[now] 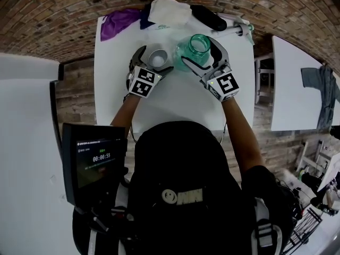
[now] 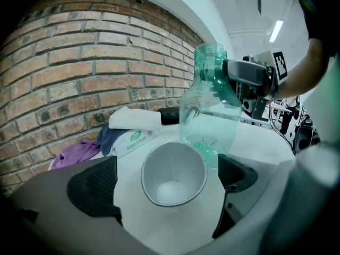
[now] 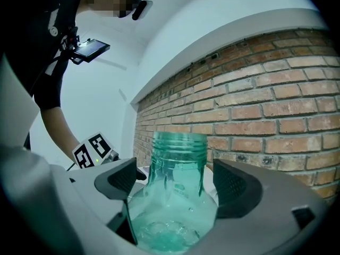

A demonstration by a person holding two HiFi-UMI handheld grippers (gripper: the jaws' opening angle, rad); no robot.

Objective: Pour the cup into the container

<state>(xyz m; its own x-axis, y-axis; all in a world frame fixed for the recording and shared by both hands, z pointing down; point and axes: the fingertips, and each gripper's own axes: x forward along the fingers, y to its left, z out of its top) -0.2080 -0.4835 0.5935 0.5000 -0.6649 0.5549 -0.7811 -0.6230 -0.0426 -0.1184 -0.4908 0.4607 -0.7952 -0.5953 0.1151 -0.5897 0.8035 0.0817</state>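
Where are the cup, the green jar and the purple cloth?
cup (image 2: 173, 171): left gripper view, inner wall.
green jar (image 3: 178, 195): right gripper view, shoulder below neck.
purple cloth (image 1: 118, 23): head view, middle.

The right gripper is standing with its jaws apart, one dark pad on either side of the container and neither pressing on its neck. The container, a clear green jar with a threaded mouth, is standing upright. Behind the container, a brick wall is running. Left of the container, the left gripper is showing only its marker cube.
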